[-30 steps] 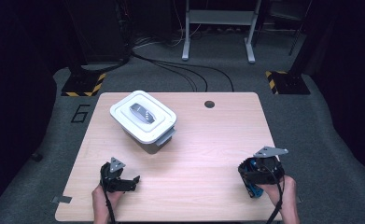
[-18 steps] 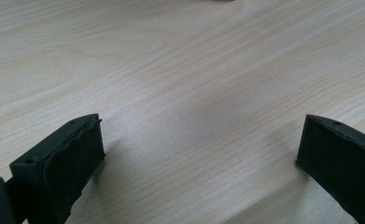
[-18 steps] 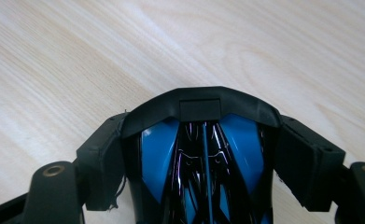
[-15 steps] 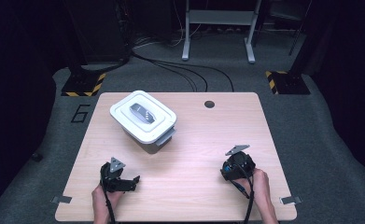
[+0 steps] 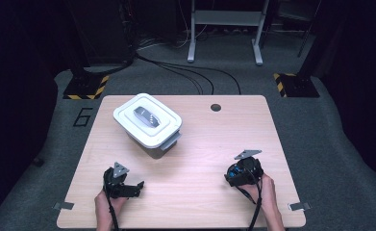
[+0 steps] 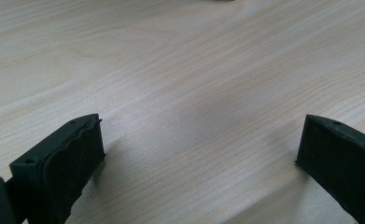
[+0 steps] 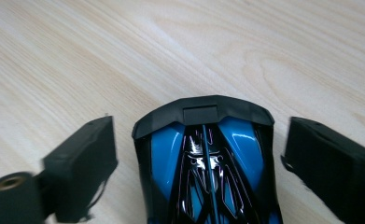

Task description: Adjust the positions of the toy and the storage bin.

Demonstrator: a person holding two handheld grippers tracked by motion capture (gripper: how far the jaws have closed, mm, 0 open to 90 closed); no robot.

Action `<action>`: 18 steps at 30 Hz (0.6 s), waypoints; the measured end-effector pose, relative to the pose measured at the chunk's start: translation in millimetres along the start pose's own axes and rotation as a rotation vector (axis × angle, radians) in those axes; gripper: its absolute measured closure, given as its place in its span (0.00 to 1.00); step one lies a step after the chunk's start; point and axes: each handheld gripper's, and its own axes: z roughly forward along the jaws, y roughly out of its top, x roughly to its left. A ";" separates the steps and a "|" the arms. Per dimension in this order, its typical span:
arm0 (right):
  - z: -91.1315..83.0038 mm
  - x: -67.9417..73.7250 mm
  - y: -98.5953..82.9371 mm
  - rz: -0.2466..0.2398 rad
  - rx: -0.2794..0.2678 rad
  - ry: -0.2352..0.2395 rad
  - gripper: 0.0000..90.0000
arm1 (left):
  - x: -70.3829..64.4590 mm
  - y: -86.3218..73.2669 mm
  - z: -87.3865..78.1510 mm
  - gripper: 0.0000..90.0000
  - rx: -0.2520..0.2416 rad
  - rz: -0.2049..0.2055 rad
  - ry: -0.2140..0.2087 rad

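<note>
Blue toy car (image 7: 207, 168): near right on the table (image 5: 195, 192), between the right gripper (image 7: 199, 163)'s wide jaws, ungripped. Left gripper (image 6: 196, 154): wide, empty, near left. Lidded white box (image 5: 148, 121): far left; next, probably closing on the car.

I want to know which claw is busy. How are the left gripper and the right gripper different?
The right gripper has a blue and black toy car between its jaws, with small gaps on both sides; the left gripper has bare table between its jaws. In the high view, the right gripper sits farther from the white box than the left gripper. Both are open, black, and low over the table.
</note>
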 end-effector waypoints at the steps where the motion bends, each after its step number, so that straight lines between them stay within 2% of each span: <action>1: -3.1 -0.8 -0.7 0.005 -0.012 0.009 0.04 | 0.0 0.0 0.0 0.00 0.000 -0.001 0.000; 3: -10.4 -1.8 -3.0 0.023 -0.034 0.008 0.00 | 0.0 0.0 0.0 0.00 0.000 -0.001 0.000; 6: -23.0 -9.4 -9.3 0.035 -0.085 0.009 0.00 | 0.0 0.0 0.0 0.00 0.000 -0.001 0.000; 7: -28.3 -14.1 -12.8 0.043 -0.115 0.012 0.00 | 0.1 0.0 0.0 0.00 0.001 0.000 0.000; 12: -43.5 -38.0 -28.3 0.113 -0.180 -0.025 0.00 | 0.6 0.6 -0.6 0.00 0.009 0.002 -0.007; 14: -45.3 -50.2 -35.0 0.131 -0.202 -0.045 0.00 | 0.8 0.7 -0.7 0.00 0.012 0.005 -0.005; 17: -42.6 -67.6 -42.4 0.140 -0.200 -0.065 0.00 | 1.9 1.2 -0.7 0.00 0.016 0.017 -0.011; 18: -41.2 -72.1 -44.5 0.144 -0.204 -0.071 0.00 | 1.4 1.2 0.5 0.00 0.003 0.004 -0.013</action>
